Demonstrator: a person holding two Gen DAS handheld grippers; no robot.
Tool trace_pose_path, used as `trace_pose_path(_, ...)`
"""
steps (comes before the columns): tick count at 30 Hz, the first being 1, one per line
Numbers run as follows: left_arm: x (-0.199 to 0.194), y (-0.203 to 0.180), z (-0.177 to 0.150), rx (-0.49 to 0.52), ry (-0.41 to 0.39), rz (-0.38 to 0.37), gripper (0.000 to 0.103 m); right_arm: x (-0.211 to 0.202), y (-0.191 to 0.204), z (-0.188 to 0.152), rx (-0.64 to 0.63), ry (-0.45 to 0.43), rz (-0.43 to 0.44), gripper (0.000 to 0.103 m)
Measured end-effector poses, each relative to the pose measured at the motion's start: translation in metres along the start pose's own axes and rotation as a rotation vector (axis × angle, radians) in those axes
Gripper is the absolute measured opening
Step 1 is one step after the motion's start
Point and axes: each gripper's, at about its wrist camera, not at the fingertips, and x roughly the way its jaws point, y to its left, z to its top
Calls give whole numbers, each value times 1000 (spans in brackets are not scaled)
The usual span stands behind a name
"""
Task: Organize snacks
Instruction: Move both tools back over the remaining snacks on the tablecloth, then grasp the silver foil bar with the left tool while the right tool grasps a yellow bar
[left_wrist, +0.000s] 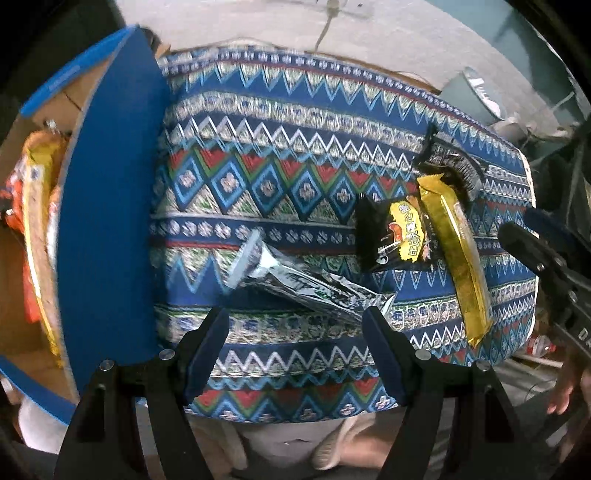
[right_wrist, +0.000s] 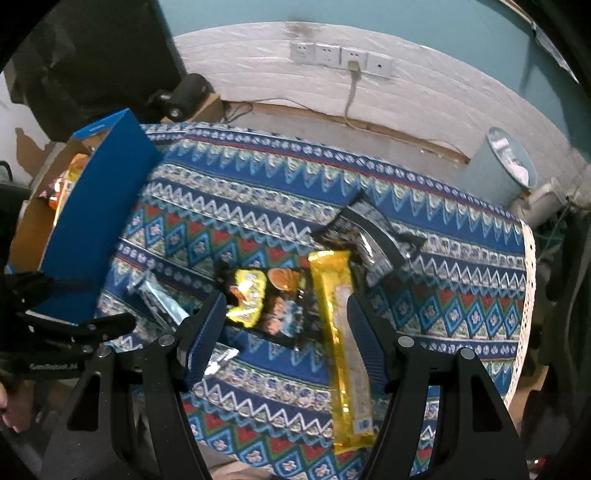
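Worktop covered in a blue zigzag-patterned cloth, four snack packs still lying on it. Blue cardboard box stands open at the left edge, orange and yellow packs already inside.

Left gripper points down over the silver foil pack, fingers apart, nothing gripped; the pack's near end lies just ahead of the gap between them, not touched by the pads.

Right gripper tilts down over the long yellow bar, fingers apart, nothing clamped. The bar runs lengthwise beside the right finger, its lower part in the gap; whether a pad touches it cannot be told.

Black-and-yellow snack bag lies just left of the bar, touching it. Dark wrapper sits behind both, at the bar's far end.

Pale blue bin stands on the floor beyond the worktop's far right corner. Wall sockets on the white wall, one with a cable plugged in.
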Motion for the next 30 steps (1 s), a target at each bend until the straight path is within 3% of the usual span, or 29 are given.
trace_pose_path(13,42,-10,7,-96,87,11,76,39,-51,-30,100,108,-27,68)
trace_pose_path(22,65,-24,10,-96,94,37,76,53,-60,-37,102,135,-25,68)
trace_pose_path(30,84,-27,17,-131,103,-5,82,74,-62,-43,101,185,-27,68)
